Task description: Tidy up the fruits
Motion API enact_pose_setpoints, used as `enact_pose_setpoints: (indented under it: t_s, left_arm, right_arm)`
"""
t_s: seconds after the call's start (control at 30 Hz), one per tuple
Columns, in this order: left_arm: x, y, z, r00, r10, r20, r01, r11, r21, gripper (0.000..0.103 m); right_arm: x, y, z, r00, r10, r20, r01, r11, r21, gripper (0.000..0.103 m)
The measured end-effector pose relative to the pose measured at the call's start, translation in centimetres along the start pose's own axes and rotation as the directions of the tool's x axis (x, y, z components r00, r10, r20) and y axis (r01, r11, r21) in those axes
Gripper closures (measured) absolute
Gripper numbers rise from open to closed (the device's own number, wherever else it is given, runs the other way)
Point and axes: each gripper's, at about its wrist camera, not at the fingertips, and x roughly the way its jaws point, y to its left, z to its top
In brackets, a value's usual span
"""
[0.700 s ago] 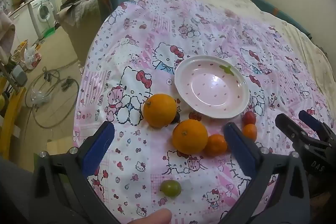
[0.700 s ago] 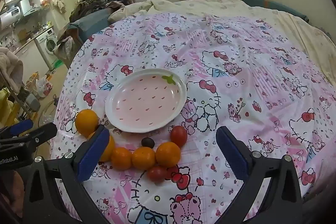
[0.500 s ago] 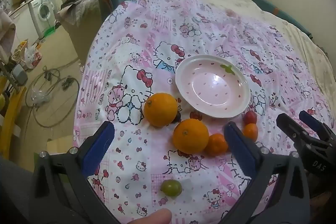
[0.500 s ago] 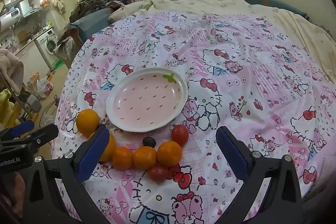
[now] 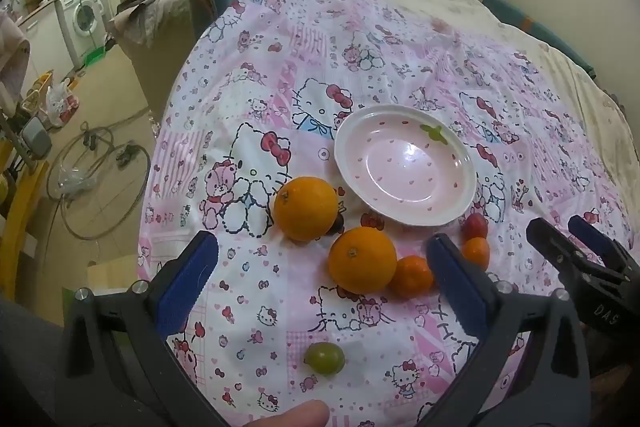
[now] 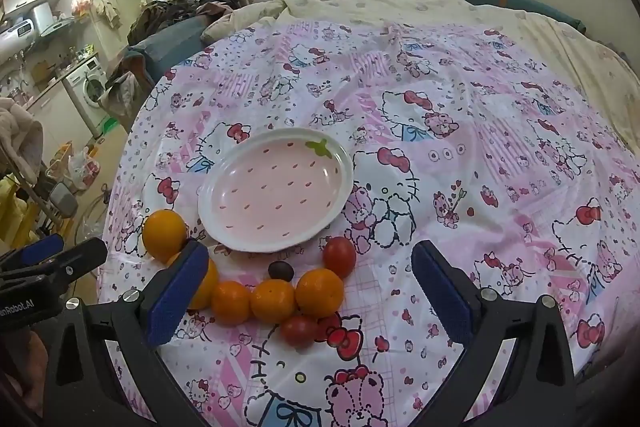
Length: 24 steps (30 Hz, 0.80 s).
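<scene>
A shallow pink ceramic plate with a white rim, red seed flecks and a green leaf mark sits on the pink cartoon-print cloth, holding nothing. Along its near edge lie two large round oranges, three smaller tangerines, two red cherry tomatoes, one dark grape-like fruit, and, apart nearer the left camera, a small green fruit. The left gripper and right gripper both hang above the fruit with blue-padded jaws spread wide, gripping nothing.
</scene>
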Motion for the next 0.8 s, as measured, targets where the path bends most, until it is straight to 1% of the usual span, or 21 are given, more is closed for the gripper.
enact_pose_setpoints:
  t_s: [0.8]
  left_arm:
    - [0.02, 0.05, -0.01, 1.0, -0.003, -0.001, 0.003, 1.0, -0.002, 0.0]
  right_arm:
    - [-0.05, 0.05, 0.05, 1.0, 0.003, -0.006, -0.003, 1.0, 0.004, 0.0]
